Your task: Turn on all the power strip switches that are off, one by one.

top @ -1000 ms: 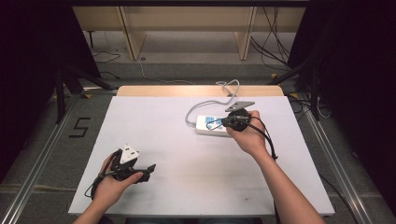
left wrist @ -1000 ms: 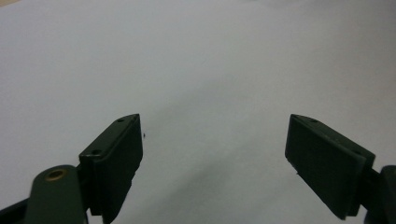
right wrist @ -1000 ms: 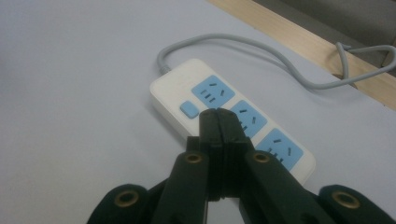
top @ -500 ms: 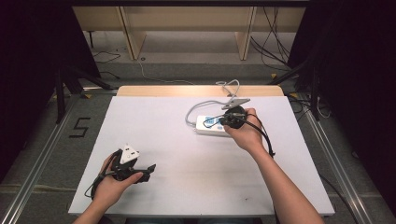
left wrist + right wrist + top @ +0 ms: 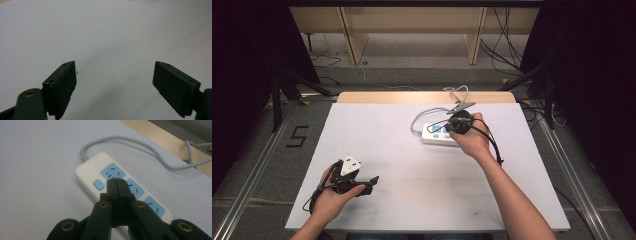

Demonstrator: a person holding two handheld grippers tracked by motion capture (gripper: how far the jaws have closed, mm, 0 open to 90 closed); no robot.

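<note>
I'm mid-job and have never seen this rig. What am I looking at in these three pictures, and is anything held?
No robot arm here: a person holds a two-jaw tool in each hand. The high view looks down on the white table. The other two pictures come from cameras riding on each tool, looking along its black jaws. The left gripper has its jaws wide apart over bare table and holds nothing. The right gripper has its jaws pressed together, tips over a white power strip with blue sockets, beside its blue switch. Whether the tips touch it I cannot tell. The strip's grey cable runs off toward the far edge.
</note>
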